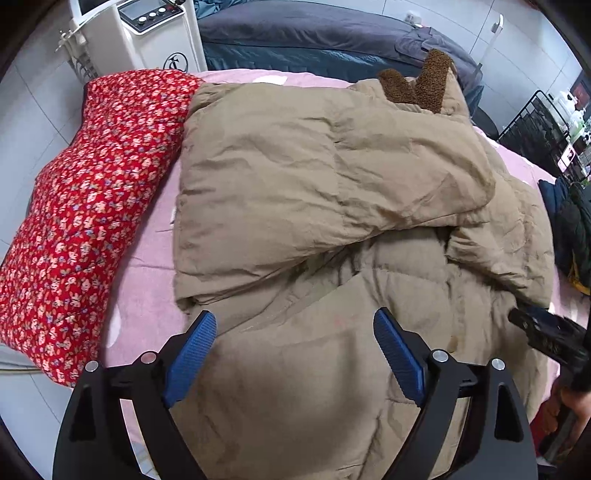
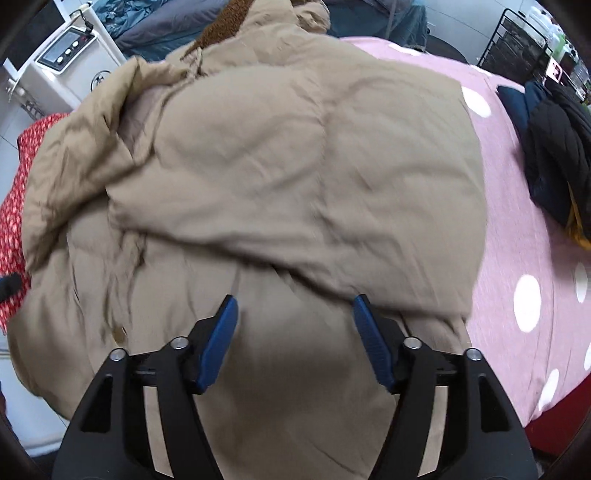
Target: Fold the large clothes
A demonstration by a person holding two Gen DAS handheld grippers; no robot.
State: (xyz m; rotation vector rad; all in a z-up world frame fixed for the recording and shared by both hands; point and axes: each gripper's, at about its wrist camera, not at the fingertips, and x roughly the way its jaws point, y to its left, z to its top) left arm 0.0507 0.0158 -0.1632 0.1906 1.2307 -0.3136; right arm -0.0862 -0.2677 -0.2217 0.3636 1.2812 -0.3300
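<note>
A big tan padded coat (image 1: 325, 192) lies on the pink bed cover (image 1: 147, 266), partly folded, with both sleeves laid across its body and a brown fleece collar (image 1: 424, 83) at the far end. My left gripper (image 1: 295, 326) hovers open just above the coat's near hem, nothing between its blue pads. In the right wrist view the same coat (image 2: 288, 166) fills the picture, and my right gripper (image 2: 295, 314) stands open over the lower part of the coat, its pads free of the cloth. The right gripper's black body (image 1: 546, 332) shows at the right edge of the left wrist view.
A red flowered quilted garment (image 1: 92, 206) lies left of the coat. Dark clothes (image 2: 554, 158) are piled on the dotted pink cover (image 2: 524, 258) to the right. A white appliance (image 1: 147, 33) and a dark bed (image 1: 314, 37) stand behind, a black wire rack (image 2: 524, 44) at the far right.
</note>
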